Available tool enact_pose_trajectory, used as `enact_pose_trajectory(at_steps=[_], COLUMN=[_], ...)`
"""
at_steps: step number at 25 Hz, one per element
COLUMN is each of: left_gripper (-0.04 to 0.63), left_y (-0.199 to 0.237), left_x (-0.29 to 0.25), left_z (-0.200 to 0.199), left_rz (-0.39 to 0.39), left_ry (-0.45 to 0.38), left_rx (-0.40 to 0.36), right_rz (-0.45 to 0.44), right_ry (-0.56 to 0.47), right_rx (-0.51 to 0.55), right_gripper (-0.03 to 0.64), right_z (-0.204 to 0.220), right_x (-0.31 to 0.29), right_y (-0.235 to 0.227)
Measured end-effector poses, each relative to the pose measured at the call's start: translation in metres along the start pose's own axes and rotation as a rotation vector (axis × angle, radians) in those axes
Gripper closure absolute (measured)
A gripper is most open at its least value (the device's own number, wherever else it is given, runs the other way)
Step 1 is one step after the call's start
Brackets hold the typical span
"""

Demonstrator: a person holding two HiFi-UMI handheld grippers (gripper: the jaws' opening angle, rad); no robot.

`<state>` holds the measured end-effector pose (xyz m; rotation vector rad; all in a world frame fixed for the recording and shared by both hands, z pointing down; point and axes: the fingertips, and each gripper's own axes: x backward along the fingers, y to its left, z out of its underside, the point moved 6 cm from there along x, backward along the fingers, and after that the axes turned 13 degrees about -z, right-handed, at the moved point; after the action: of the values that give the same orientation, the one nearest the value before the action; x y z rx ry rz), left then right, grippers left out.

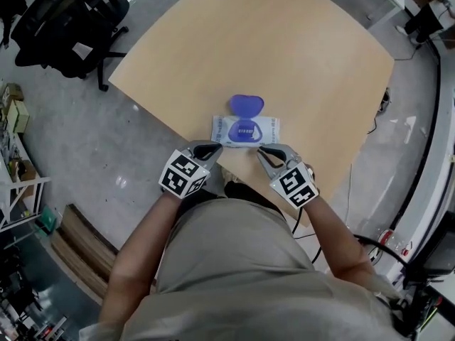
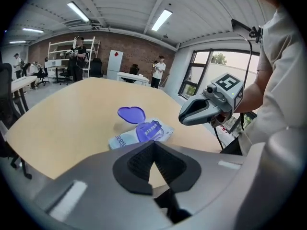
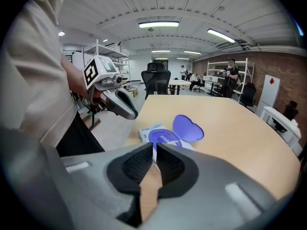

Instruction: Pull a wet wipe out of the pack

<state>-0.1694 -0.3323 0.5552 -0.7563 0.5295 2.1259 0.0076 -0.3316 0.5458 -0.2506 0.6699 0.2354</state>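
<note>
The wet wipe pack lies flat near the front edge of the tan table. Its purple lid is flipped open toward the far side. No wipe sticks out of the opening. My left gripper hovers just short of the pack's near-left corner, jaws shut and empty. Mirroring it, my right gripper sits at the near-right corner, also shut on nothing. The left gripper view shows the pack beyond the closed pads, with the right gripper alongside. The right gripper view shows the pack and the left gripper.
A black office chair stands on the grey floor off the table's far-left corner. Shelving and clutter line the left wall. People stand by desks and racks far behind the table. Cables run along the floor at right.
</note>
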Motion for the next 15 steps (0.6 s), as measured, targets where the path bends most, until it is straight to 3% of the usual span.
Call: enact_pose_trajectory(at_steps=[8, 15], left_gripper=[0.589, 0.589], left_y=[0.018, 0.020], left_x=[-0.039, -0.063], left_z=[0.011, 0.023], left_rz=[-0.007, -0.002], left_ry=[0.122, 0.177], left_rx=[-0.014, -0.003], right_rz=[0.012, 0.015], right_ry=[0.058, 0.099], right_rx=[-0.018, -0.004], right_gripper=[0.595, 0.591], right_z=[0.015, 0.026], right_x=[-0.018, -0.031], right_y=[-0.033, -0.050])
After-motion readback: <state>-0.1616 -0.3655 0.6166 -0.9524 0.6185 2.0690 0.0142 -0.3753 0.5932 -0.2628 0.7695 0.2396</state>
